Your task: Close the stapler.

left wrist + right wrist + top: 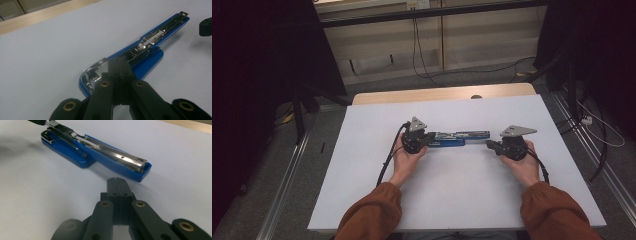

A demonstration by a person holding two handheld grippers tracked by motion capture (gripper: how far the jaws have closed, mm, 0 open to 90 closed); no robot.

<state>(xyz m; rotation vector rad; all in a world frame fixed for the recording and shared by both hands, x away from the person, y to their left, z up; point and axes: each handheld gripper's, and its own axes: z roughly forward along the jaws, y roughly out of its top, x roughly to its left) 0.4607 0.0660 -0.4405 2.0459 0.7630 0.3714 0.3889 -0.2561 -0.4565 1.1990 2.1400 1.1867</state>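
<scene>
In the middle of the white desk (362, 165) lies a blue stapler (457, 138), swung fully open so that its two halves stretch out in one line. Its long axis runs across the desk, from the left tool (418, 140) toward the right tool (497, 147), with the hinge near the middle and the base half on the left side.

The left tool has its jaws pressed together, no gap between them, and its tip rests over the chrome end of the stapler's base half; I cannot tell whether it grips anything there. The right tool is likewise closed on nothing, its tip just short of the far blue end and not touching it.

From the left tool (118, 67) camera the open staple channel and its spring slider on the stapler (147, 47) show, details lost from above. From the right tool (117, 185) camera the stapler (100, 153) shows its chrome magazine lying along the blue arm.
</scene>
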